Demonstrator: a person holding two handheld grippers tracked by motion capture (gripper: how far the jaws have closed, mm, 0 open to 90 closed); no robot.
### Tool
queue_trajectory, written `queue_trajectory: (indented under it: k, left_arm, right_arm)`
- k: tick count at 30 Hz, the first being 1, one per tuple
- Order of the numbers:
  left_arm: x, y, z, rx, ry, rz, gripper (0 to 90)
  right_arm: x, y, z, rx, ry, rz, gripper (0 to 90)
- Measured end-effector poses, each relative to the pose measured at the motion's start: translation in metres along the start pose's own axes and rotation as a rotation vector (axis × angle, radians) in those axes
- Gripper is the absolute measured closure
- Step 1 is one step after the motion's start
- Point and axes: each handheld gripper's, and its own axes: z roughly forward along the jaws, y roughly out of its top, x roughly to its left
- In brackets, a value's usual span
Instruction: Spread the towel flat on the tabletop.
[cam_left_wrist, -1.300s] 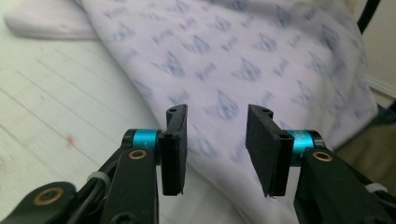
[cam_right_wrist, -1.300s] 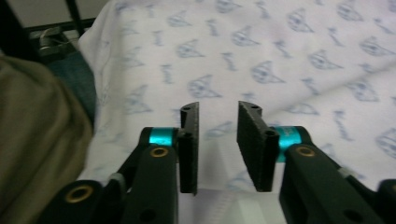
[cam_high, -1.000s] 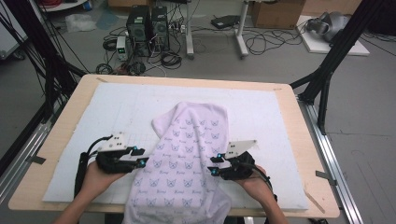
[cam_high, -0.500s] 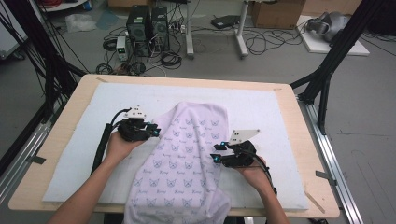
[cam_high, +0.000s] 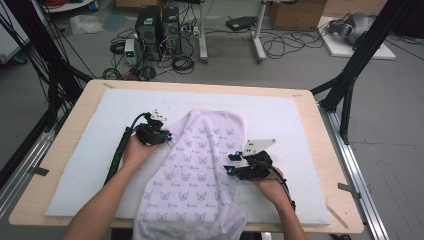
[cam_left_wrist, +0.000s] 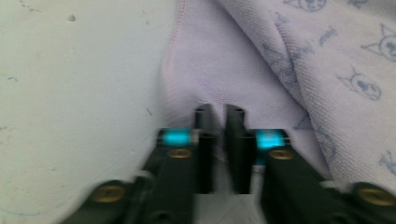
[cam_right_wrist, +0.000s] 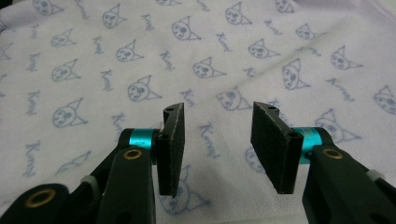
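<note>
on the left of the high view a wooden table (cam_high: 60, 165) carries a white mat (cam_high: 90, 165), and the person's left forearm comes up from the bottom edge across that mat. the left gripper (cam_high: 167, 136) sits at the left edge of a pale lilac cloth (cam_high: 200, 165) printed with small blue cat faces. in the left gripper view its jaws have just been closing and now stand nearly together, with a thin fold of the cloth's plain hem (cam_left_wrist: 187, 79) pinched between the pads, so this claw is clamped on the cloth. the white mat (cam_left_wrist: 70, 93) lies bare to the left of that hem.

the cloth itself is spread over the middle of the mat, narrow and rounded at the far end, widening toward the person and hanging over the near edge of the table. it is rumpled, with soft ridges running along its length.

further right, the right gripper (cam_high: 231, 164) rests over the right edge of the cloth, a grey three-cornered plate (cam_high: 259, 146) on top of it. in the right gripper view (cam_right_wrist: 217, 128) its jaws have just been opening and stand apart, the printed cloth (cam_right_wrist: 140, 60) lying flat between and beyond the pads, which do not press on it.
</note>
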Motion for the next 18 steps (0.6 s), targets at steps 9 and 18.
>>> queue_trajectory:
  k: [9,18]
  left_arm:
    - [0.038,0.041,-0.029,-0.066,0.119,-0.020,87.7]
    - [0.039,0.034,-0.052,-0.118,0.035,-0.022,67.8]
  right_arm:
    - [0.000,0.000,0.000,-0.003,0.003,0.000,54.6]
    - [-0.001,-0.001,-0.003,-0.002,-0.001,0.010,54.1]
